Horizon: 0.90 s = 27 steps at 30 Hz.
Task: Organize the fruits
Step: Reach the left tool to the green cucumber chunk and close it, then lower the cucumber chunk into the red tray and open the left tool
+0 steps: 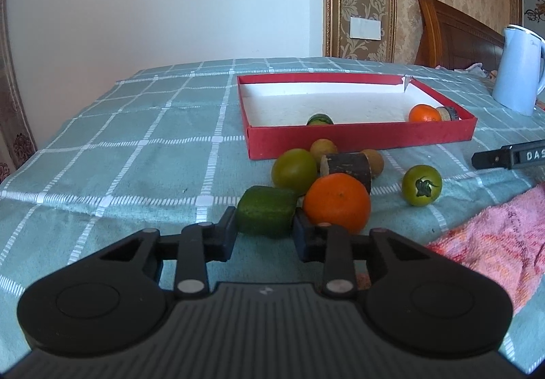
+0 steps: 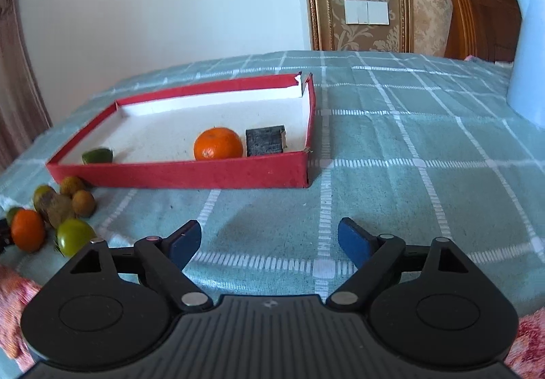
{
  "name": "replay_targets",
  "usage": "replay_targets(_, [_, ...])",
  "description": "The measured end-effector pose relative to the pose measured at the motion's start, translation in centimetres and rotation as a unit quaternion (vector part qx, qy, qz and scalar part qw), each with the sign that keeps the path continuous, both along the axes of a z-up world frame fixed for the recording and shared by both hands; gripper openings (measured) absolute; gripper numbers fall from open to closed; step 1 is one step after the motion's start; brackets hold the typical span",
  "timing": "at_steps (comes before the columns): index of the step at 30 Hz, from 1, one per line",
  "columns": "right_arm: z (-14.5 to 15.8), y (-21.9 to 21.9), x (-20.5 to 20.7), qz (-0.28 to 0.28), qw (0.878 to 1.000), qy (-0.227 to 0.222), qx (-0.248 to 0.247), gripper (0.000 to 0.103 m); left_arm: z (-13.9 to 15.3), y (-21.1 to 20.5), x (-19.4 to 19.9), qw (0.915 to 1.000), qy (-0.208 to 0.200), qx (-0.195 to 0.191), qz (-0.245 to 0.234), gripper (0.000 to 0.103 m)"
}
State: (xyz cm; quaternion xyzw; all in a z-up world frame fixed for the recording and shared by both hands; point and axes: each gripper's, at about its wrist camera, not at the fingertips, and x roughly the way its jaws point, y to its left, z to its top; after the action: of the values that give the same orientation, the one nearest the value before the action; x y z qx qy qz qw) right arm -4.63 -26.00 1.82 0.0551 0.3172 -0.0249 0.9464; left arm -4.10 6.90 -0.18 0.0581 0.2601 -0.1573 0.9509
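Pickup underway: left gripper (image 1: 264,230) clenches the near green cucumber chunk (image 1: 266,215), likely bound for the far red cardboard tray (image 1: 361,137); right gripper (image 2: 269,242) gapes empty.

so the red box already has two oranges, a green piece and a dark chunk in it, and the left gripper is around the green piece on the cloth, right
Not quite: the red box holds one orange, not two, as the right wrist view shows. The second orange sits outside on the cloth. The rest stands: a green piece and dark chunk are inside, and the left gripper brackets the green piece on the cloth.
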Motion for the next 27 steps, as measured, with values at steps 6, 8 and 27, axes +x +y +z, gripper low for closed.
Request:
replay_targets(6, [-0.2,0.7,0.3,-0.008,0.999,0.014,-0.034,0.094,0.3,0.1,-0.4,1.0000,0.001,-0.006,0.003,0.030])
replay_targets(8, [-0.2,0.3,0.2,-0.009,1.000,0.011,-0.023,0.094,0.6,0.1,-0.7,1.0000,-0.004,-0.008,0.004,0.030])
replay_targets(27, [-0.1,-1.0,-0.3,-0.014,1.000,-0.007,0.023,0.094,5.5,-5.2,5.5,0.9987,-0.048,-0.014,-0.008,0.030])
